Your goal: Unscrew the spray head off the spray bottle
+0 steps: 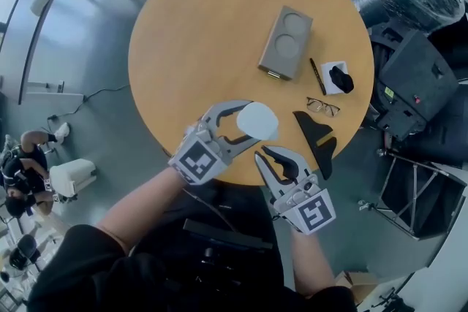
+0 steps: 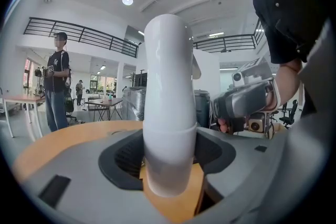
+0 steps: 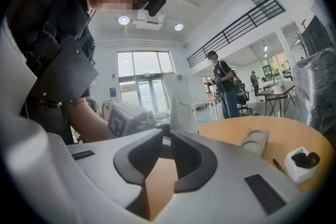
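1. Left gripper (image 1: pixel 246 122): jaws clamped on the lower body of the white spray bottle (image 2: pixel 168 92), which is held in the air over the near edge of the round table (image 1: pixel 190 25). Judged a steadying grip that leaves the top free for the other tool.
2. Right gripper (image 1: pixel 265 153): jaws a narrow gap apart with nothing between them, only tabletop showing through. It hangs just beside the bottle, on the person's side.
3. Bottle, orientation: upright, with the long axis vertical and crossing the left jaws squarely. The base is below the pads and the neck points up toward the head camera.
4. Bottle, neck: no spray head shows on it in the right gripper view.
5. Black angular piece (image 1: pixel 316 137): lies on the table near the edge, beside the spectacles (image 1: pixel 322 107). It is probably the removed head, but this is unconfirmed.
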